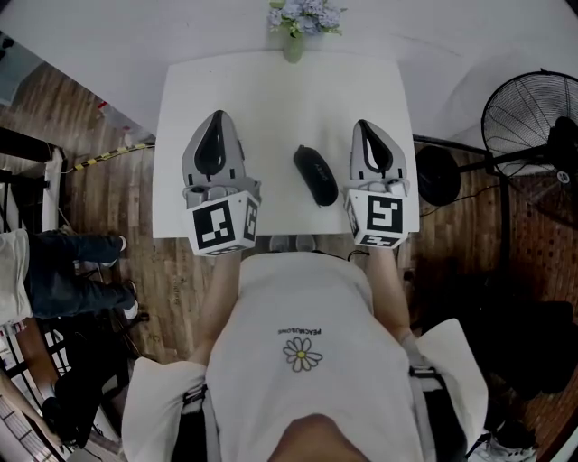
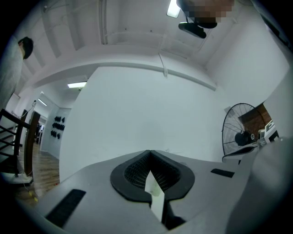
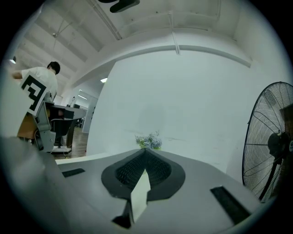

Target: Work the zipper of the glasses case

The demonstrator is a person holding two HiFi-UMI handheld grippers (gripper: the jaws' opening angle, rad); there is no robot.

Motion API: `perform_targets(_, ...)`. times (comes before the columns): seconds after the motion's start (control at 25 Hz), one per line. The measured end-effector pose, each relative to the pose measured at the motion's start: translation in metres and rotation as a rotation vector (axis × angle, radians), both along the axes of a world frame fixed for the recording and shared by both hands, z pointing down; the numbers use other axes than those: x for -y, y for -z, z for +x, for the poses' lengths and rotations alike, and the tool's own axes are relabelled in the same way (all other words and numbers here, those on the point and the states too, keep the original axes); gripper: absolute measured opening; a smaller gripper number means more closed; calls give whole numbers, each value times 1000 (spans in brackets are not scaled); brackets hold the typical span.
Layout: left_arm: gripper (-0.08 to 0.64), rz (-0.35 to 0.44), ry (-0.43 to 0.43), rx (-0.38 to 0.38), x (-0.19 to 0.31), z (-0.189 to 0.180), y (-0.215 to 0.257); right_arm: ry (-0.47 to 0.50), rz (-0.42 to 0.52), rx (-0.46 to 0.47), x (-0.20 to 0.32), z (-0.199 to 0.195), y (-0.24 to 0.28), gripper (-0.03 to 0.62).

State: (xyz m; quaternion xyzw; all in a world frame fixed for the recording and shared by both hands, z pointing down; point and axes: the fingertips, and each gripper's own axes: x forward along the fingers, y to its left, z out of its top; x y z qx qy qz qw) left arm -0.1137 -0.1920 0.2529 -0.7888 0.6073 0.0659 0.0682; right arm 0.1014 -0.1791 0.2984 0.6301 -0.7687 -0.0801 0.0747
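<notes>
A white table (image 1: 271,108) fills the middle of the head view, standing on a wooden floor (image 1: 99,194) before a pale wall. A standing fan (image 1: 528,113) is off the table's right side, and it shows again at the right edge of the right gripper view. A bystander in dark trousers (image 1: 68,271) is at the left.

The left gripper (image 1: 216,122) hovers over the table's left part. In the left gripper view its jaws meet at the tips, pressed together with nothing between them (image 2: 149,152). The right gripper (image 1: 368,131) hovers over the right part. Its jaws are likewise closed on nothing, tips meeting (image 3: 144,151).

The glasses case (image 1: 315,175), dark and oblong, lies slantwise on the table between the two grippers. It is nearer the right one and touches neither. Its zipper is too small to make out, so it may be zipped or not.

A small vase of pale blue flowers (image 1: 294,27) stands at the table's far edge.
</notes>
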Motion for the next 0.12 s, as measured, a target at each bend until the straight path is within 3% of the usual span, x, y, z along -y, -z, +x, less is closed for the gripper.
perform_targets(0.12,12,6,7,-6,-2,-2,1,-5,3,-2,-2,2,1,8)
